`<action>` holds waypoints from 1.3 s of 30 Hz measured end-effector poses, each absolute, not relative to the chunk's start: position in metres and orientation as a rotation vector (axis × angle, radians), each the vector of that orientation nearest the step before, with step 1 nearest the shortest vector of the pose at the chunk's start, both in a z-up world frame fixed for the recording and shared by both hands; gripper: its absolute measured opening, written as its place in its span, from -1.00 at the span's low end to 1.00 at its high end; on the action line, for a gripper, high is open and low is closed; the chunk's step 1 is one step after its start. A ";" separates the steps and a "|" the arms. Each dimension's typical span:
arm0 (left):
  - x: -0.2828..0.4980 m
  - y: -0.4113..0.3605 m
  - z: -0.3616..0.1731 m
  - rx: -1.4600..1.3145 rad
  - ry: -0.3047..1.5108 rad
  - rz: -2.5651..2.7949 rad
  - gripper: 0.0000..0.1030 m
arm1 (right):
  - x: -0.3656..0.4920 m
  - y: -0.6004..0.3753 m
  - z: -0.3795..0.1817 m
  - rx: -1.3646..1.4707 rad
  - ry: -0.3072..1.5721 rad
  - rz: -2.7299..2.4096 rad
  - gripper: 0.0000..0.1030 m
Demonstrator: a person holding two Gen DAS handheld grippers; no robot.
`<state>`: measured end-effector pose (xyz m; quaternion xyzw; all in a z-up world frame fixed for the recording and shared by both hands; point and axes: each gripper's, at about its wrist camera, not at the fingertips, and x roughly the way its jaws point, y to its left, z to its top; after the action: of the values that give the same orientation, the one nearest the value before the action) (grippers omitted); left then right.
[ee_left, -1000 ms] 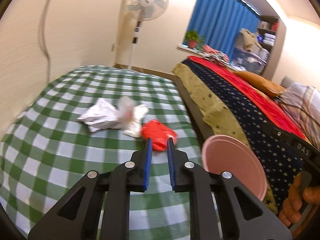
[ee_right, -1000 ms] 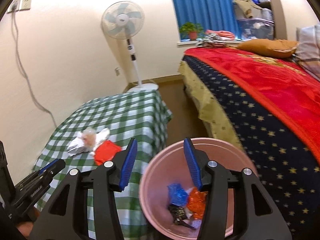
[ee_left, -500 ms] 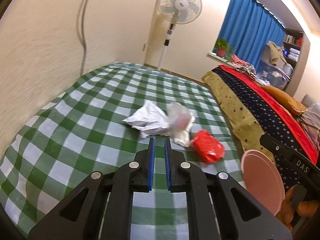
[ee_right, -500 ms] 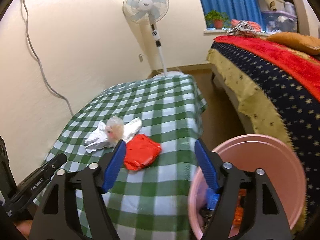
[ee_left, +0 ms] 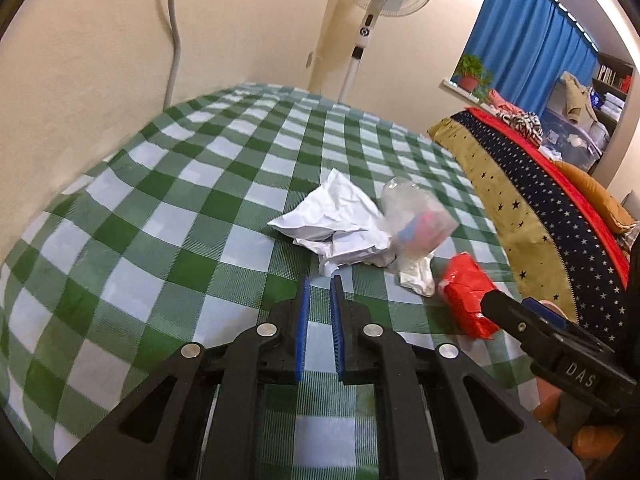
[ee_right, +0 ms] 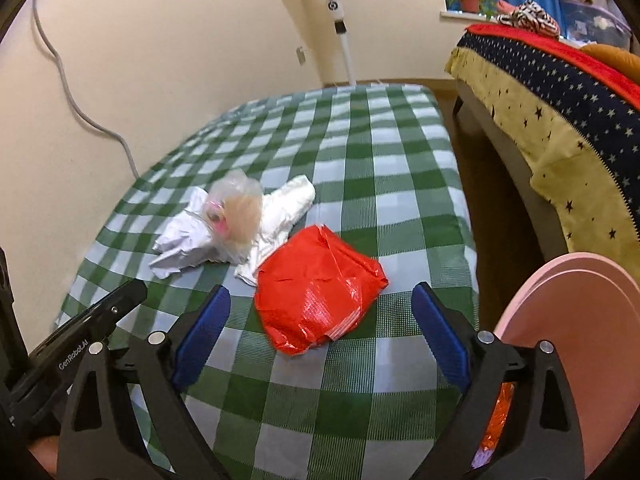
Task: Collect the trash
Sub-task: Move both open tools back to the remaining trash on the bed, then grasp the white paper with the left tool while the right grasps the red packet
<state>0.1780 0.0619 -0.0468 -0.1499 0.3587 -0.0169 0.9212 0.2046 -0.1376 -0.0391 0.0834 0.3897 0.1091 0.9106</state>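
A red plastic wrapper (ee_right: 320, 288) lies on the green checked table (ee_right: 380, 152); it also shows in the left wrist view (ee_left: 466, 294). Behind it lie crumpled white paper (ee_left: 332, 220) and a clear plastic bag (ee_left: 416, 216), also seen in the right wrist view as paper (ee_right: 184, 244) and bag (ee_right: 236, 212). My right gripper (ee_right: 320, 320) is wide open with its fingers on either side of the red wrapper, just above it. My left gripper (ee_left: 319, 312) is nearly shut and empty, just short of the white paper. A pink bin (ee_right: 568, 360) with trash inside stands at the table's right edge.
A bed with a starred blanket (ee_right: 560, 92) stands to the right across a narrow floor gap. A standing fan (ee_left: 376, 0) is behind the table. A wall with a grey cable (ee_left: 174, 32) runs along the left.
My right gripper has swung left from over the pink bin to the table, opened wider, and now straddles the red wrapper. My left gripper has shifted left toward the white paper.
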 end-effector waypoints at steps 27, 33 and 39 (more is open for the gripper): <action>0.199 0.062 -0.052 -0.315 0.776 -0.050 -0.94 | 0.213 -0.127 -0.054 0.100 0.860 0.238 0.07; 0.182 0.075 -0.040 -0.304 0.754 0.002 -0.94 | 0.202 -0.131 -0.045 0.118 0.821 0.240 0.05; 0.160 0.083 -0.022 -0.282 0.721 0.023 -0.94 | 0.184 -0.130 -0.030 0.116 0.777 0.244 0.05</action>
<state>0.1603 0.0834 -0.0222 -0.1373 0.3518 0.0111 0.9259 0.1839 -0.1296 -0.0300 0.0565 0.3775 0.1186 0.9166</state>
